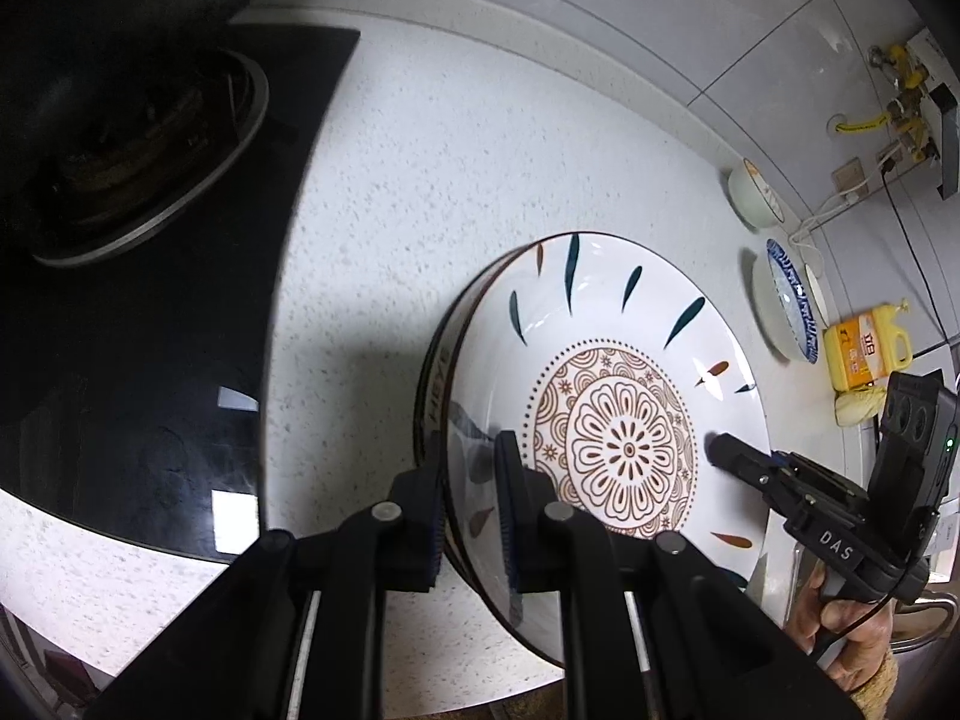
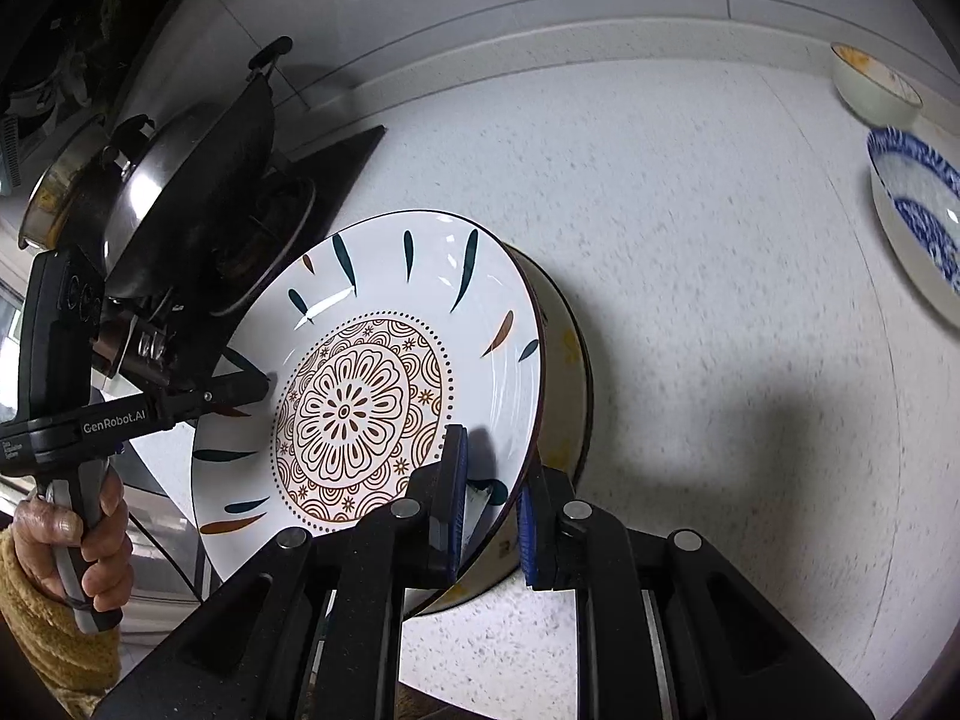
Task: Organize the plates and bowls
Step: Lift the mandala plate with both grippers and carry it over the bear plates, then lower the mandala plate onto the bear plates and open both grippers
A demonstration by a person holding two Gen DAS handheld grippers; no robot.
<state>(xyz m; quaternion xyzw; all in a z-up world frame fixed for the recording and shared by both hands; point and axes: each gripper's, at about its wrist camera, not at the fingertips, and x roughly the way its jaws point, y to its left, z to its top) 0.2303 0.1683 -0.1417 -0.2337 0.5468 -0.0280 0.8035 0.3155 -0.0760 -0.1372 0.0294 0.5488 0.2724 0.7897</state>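
A white plate [image 1: 606,360] [image 2: 384,360] with a brown flower medallion and teal leaf strokes lies on top of a second dish [image 2: 567,360] with yellow marks, whose dark rim [image 1: 435,360] shows beside it. Both are tilted and held above the speckled counter [image 1: 420,180]. My left gripper [image 1: 471,504] is shut on the near rim of this stack, one finger on the plate's face and one outside the lower dish. My right gripper [image 2: 492,510] is shut on the opposite rim the same way. Each view shows the other gripper, right [image 1: 738,456] and left [image 2: 252,387], on the far rim.
A black glass hob [image 1: 150,300] with a burner lies left; a wok with a steel lid [image 2: 180,192] sits on it. A white bowl [image 1: 753,192] [image 2: 876,90] and a blue-patterned bowl [image 1: 789,300] [image 2: 918,222] stand by the wall. A yellow bottle [image 1: 864,354] stands further right.
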